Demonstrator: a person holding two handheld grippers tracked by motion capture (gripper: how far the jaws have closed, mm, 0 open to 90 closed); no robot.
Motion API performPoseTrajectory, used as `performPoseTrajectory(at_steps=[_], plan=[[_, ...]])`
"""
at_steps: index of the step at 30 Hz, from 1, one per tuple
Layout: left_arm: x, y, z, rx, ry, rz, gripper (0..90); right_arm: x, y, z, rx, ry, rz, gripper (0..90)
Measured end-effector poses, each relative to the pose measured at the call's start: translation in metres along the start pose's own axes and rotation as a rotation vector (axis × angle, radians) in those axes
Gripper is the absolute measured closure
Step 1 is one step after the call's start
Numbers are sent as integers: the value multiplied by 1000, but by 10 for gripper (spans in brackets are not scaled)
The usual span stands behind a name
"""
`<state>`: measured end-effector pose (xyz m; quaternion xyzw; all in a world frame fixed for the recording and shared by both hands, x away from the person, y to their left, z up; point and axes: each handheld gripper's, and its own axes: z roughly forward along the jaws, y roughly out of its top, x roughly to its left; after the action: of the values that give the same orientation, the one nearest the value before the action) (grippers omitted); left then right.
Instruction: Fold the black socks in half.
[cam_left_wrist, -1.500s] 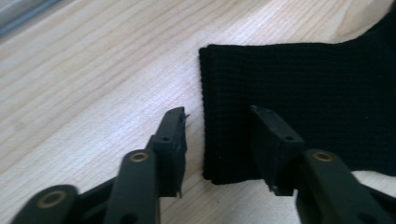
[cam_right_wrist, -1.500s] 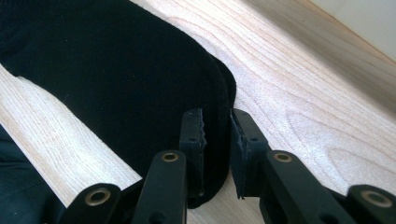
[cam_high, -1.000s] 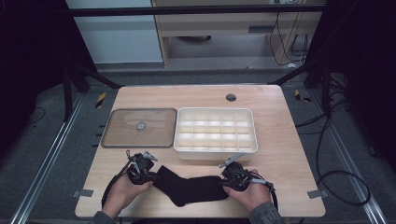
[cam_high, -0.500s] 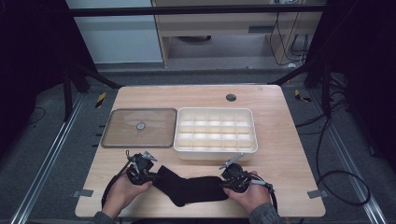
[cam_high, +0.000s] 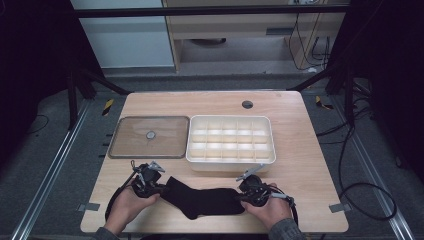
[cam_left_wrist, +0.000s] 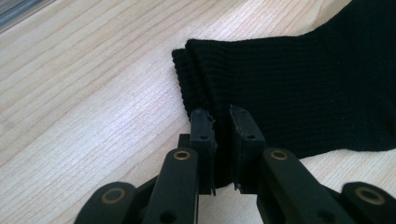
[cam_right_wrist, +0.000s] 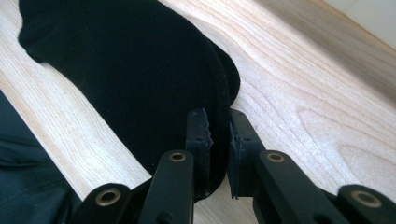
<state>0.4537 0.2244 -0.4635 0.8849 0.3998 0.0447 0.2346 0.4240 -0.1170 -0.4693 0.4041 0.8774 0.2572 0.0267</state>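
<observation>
Now clamped: left gripper (cam_left_wrist: 223, 122) on the sock (cam_high: 202, 200) cuff, right gripper (cam_right_wrist: 218, 125) on the toe end, jaws just closed down onto the fabric. Lying flat along the near edge of the table (cam_high: 300, 165), before the box (cam_high: 231, 141). Gripped at both ends, ready for lifting or folding.

Left gripper (cam_left_wrist: 223, 116) pinching sock (cam_left_wrist: 299, 88)
Jaws nearly shut on ribbed cuff edge of black sock, w/ fabric between pads; sock lies flat on wood table (cam_left_wrist: 84, 107).
</observation>
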Motion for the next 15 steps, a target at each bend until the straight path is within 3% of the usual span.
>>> performPoseTrajectory(at_steps=[4, 15], plan=[[4, 0, -10, -24, 3, -5, 808, 2, 4, -1, -16, 7, -3, 809], [9, 3, -25, -33, 16, 1, 808, 8, 9, 4, -51, 22, 1, 808]])
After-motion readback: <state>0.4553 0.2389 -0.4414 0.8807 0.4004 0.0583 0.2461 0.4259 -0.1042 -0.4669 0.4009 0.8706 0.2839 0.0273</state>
